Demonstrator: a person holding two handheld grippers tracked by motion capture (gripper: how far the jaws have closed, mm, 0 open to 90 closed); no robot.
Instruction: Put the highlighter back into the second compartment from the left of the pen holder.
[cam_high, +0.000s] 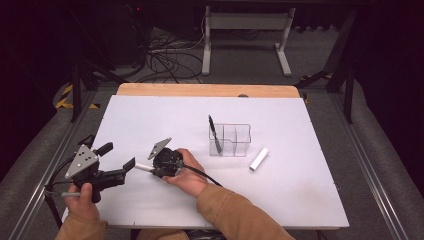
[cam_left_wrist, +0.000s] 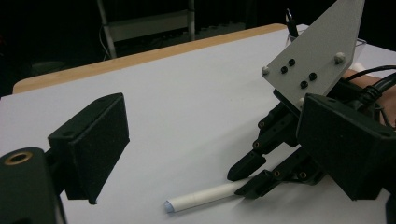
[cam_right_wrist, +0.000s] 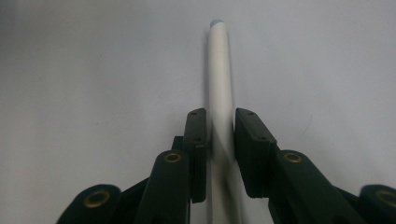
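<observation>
A white pen (cam_right_wrist: 220, 70) lies flat on the white table (cam_high: 150, 115), its bluish tip pointing away from the right gripper's camera. My right gripper (cam_right_wrist: 220, 140) is shut on the pen, one pad pressing on each side of the barrel. From above, the right gripper (cam_high: 150, 167) sits low at the table's front left, with the white pen (cam_high: 142, 167) sticking out to its left. The left gripper view has the white pen (cam_left_wrist: 201, 198) in the right gripper (cam_left_wrist: 250, 175) close ahead. My left gripper (cam_high: 117, 156) hovers open just left of it, nothing between its jaws.
A clear plastic organizer (cam_high: 230, 140) stands mid-table with a black pen (cam_high: 214, 132) upright in its left compartment. A short white cylinder (cam_high: 259, 159) lies just right of it. A wooden edge (cam_high: 205, 90) runs along the table's far side.
</observation>
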